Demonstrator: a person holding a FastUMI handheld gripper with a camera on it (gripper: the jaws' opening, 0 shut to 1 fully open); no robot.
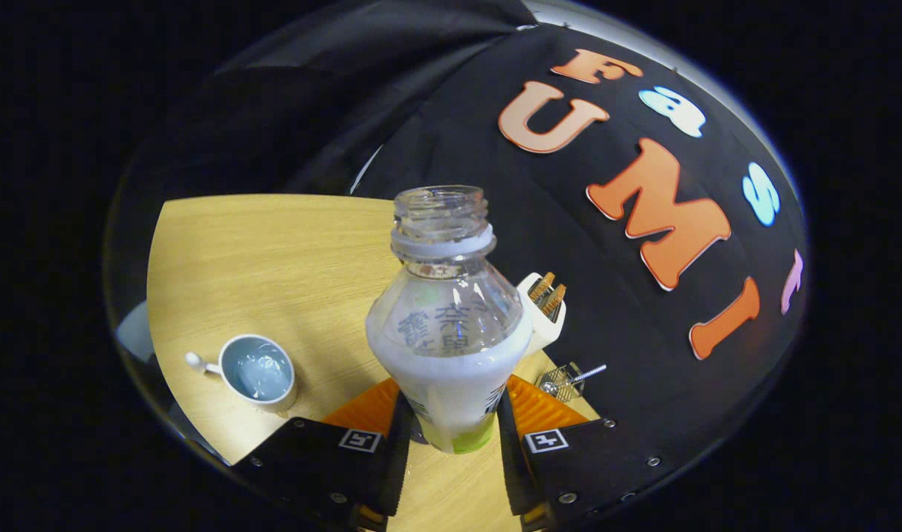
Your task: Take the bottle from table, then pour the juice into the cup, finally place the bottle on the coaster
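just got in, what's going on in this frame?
The hand-held gripper is shut on an uncapped bottle, both fingers pressing its lower body. The bottle holds white liquid in its lower part and looks lifted off the wooden table. A cup with some pale liquid in it sits on the table off to the fingers' left. Beyond the bottle are a white holder with brown pieces and a small wire object.

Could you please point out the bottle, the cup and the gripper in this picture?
bottle (451, 332): gripper view, on its clear shoulder, between the fingers.
cup (257, 367): gripper view, on its pale blue inside, on the table beside the fingers.
gripper (451, 425): gripper view, midway between the fingertips, shut on the bottle.
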